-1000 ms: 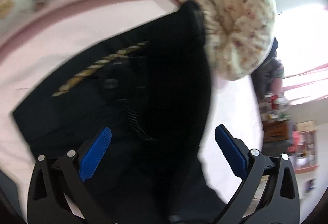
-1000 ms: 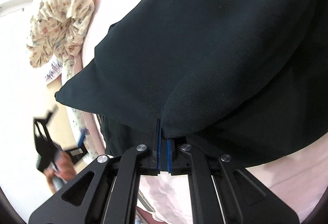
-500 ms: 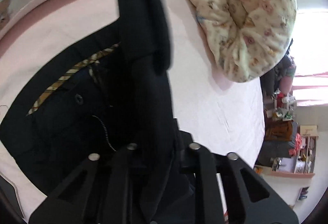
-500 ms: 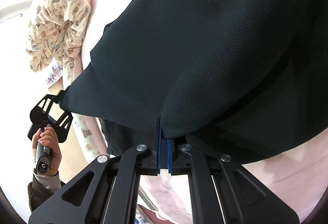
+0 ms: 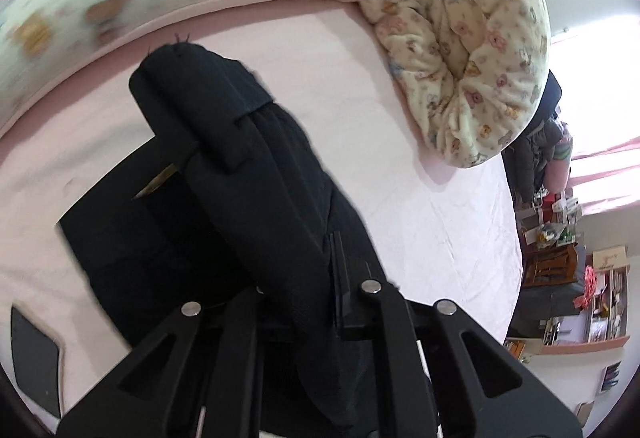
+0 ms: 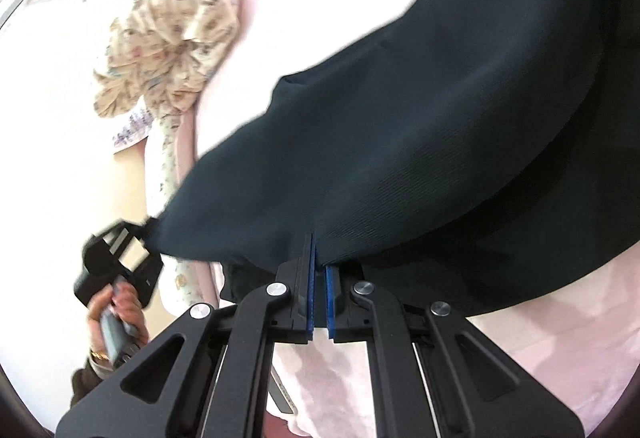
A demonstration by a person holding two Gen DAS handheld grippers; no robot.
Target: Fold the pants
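Black pants (image 5: 168,234) lie on a pink bedsheet (image 5: 420,222). A bunched fold of the pants (image 5: 280,205) rises off the bed, with my left gripper (image 5: 304,278) shut on it; cloth hides its pads. In the right wrist view the pants (image 6: 440,125) hang as a wide taut sheet. My right gripper (image 6: 318,258) is shut on their lower edge, blue pads pinching the cloth. Far left in that view, the left gripper (image 6: 120,262) holds the sheet's other corner, a hand (image 6: 120,318) on its handle.
A rolled cream blanket with a bear print (image 5: 472,49) lies along the bed's far side and shows again as the blanket (image 6: 168,37). A dark flat object (image 5: 36,358) rests on the sheet at lower left. Shelves and clutter (image 5: 568,278) stand beyond the bed's right edge.
My left gripper went from wide open over the waistband to shut on a fold of the pants and lifted it. The right gripper kept its grip and rose, pulling the cloth taut.
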